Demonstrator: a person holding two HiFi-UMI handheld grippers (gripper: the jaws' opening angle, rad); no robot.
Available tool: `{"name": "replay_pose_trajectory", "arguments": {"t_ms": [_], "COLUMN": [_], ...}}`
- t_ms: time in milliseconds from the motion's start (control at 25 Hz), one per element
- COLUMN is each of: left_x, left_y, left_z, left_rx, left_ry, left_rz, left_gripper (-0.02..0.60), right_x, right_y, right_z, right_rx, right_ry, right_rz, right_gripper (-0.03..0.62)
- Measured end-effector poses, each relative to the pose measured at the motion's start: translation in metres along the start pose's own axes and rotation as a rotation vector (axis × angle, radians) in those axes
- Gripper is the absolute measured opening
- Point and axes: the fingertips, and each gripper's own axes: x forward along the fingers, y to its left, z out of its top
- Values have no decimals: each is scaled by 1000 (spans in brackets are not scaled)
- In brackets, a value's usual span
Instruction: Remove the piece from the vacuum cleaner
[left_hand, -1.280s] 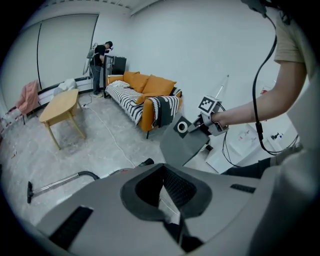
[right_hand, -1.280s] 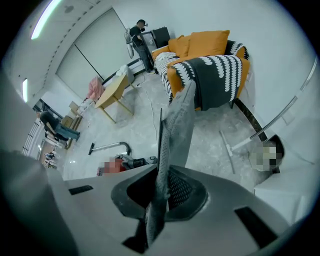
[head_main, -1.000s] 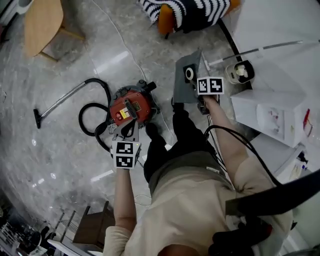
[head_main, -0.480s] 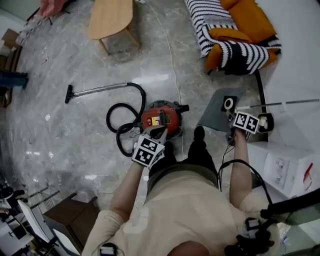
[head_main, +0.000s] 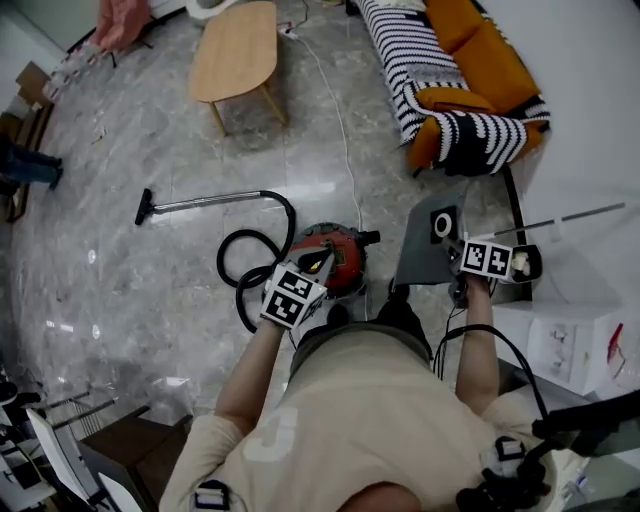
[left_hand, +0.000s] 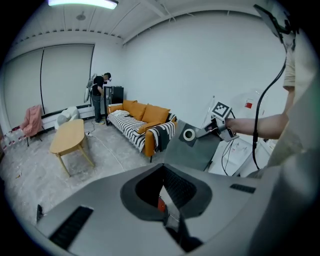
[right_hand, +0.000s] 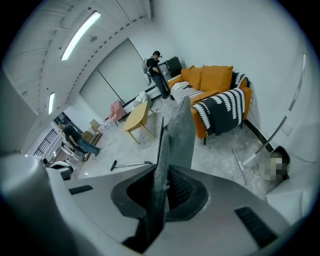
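1. Both hands have come up as the person straightens, and the head view now takes in far more of the room than a second ago, with the sofa (head_main: 460, 70) fully in sight.

2. The right gripper (head_main: 455, 250) has carried the piece (head_main: 425, 258) up with it. Its jaws are clamped on the edge of that flat grey panel. In the right gripper view the piece (right_hand: 174, 131) stands edge-on between the jaws and rises well above them. Its round collar hole shows clearly in the left gripper view (left_hand: 189, 134).

3. The piece now hangs clear of the floor (head_main: 150, 300), to the right of the vacuum cleaner (head_main: 345, 255) and not touching it. A second ago it sat lower.

4. The left gripper (head_main: 320, 266) has also lifted and now hovers just above the red vacuum cleaner. Its jaws are together at the tips and hold nothing; only a sliver of red shows beyond them in its own view.

5. The hose (head_main: 240, 268) and wand lie on the floor as they did before.

6. I'd judge the removal itself done: the piece is out and held. What seems left is putting it down somewhere, taking care that the thin panel doesn't swing or slip from the edge grip.
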Motion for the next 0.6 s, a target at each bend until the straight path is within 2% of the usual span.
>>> {"name": "replay_pose_trajectory", "arguments": {"t_ms": [280, 480, 600], "left_x": [-19, -16, -4], "left_y": [-12, -34, -49], "left_z": [14, 3, -6], "left_rx": [61, 73, 86], "left_ry": [-45, -36, -9], "left_rz": [-56, -165, -224], "left_gripper": [-3, -3, -3], "right_x": [-30, -62, -73], "right_y": [45, 69, 66], "right_z": [-10, -25, -39], "right_rx": [-16, -50, -54], "right_ry": [-79, -139, -123], "right_rz": [36, 8, -27], "right_gripper": [25, 25, 25]}}
